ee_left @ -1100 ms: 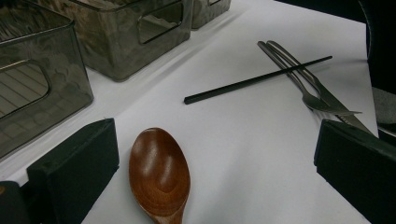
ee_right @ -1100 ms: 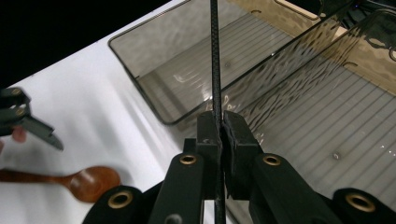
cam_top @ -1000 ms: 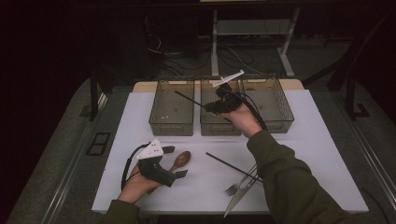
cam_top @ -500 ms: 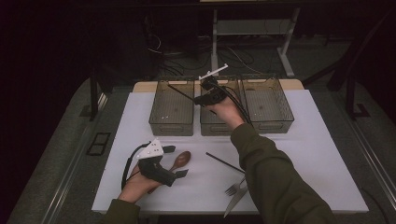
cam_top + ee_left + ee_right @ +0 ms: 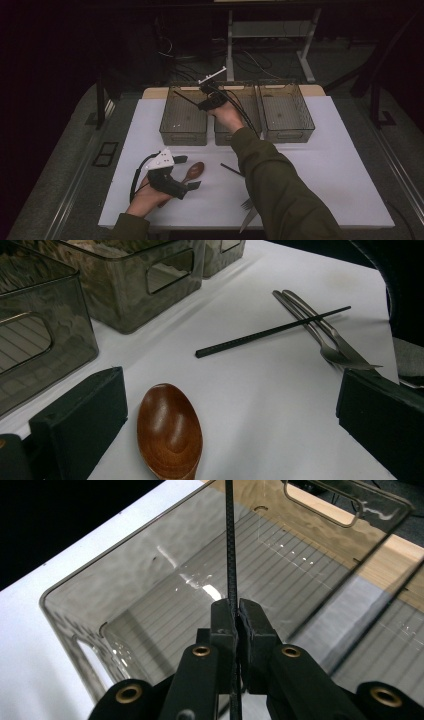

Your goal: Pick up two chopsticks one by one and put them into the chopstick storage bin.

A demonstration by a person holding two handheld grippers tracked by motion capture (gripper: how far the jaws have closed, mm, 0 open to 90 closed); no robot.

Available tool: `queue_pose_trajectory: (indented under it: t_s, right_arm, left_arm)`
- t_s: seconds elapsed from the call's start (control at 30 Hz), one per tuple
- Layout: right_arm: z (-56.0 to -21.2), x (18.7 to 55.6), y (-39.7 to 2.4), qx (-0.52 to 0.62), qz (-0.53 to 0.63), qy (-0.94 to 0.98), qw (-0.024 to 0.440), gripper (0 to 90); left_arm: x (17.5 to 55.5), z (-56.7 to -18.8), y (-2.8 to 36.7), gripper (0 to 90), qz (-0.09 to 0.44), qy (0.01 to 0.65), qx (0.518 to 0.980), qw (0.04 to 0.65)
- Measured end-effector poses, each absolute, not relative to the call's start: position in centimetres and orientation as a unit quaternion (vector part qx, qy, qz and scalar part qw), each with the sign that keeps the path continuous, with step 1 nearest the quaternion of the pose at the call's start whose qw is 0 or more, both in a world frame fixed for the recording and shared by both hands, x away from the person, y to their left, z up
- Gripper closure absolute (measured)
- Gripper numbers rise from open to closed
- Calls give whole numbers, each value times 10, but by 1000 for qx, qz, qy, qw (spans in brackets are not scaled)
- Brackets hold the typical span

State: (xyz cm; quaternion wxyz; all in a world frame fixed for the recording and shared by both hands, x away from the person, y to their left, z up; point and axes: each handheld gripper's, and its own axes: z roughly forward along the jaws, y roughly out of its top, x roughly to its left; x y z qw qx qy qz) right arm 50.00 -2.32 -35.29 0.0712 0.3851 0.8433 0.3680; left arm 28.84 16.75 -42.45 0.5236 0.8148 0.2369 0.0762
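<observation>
**Chopstick held over the left bin**

The white tabletop carries three smoky clear bins; the right gripper hangs above the leftmost bin, its jaws clamped together on a black chopstick that juts out past the fingertips over the bin's ribbed floor. The left gripper rests low on the tabletop with its jaws apart, a wooden spoon lying between them. Beyond it lie a second chopstick and a fork.

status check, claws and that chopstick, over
Right claw shut on chopstick, over left bin. Left claw open around wooden spoon. Nothing in the way.
</observation>
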Motion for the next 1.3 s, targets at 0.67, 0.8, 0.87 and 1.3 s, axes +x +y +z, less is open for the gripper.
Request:
queue_pose_trajectory:
  t_s: [0.67, 0.8, 0.87, 1.3]
  right_arm:
    - [-365, 509, -3, 401, 352, 843, 76, 720]
    - [-359, 509, -9, 399, 372, 836, 63, 655]
    - [-356, 507, -13, 394, 384, 833, 54, 616]
    - [-344, 476, -52, 342, 428, 836, 39, 497]
  left_arm:
    - [289, -425, 166, 0, 72, 235, 816, 524]
    - [288, -425, 165, 0, 72, 235, 816, 522]
    - [289, -425, 166, 0, 74, 234, 818, 521]
    - [289, -426, 166, 0, 71, 240, 818, 518]
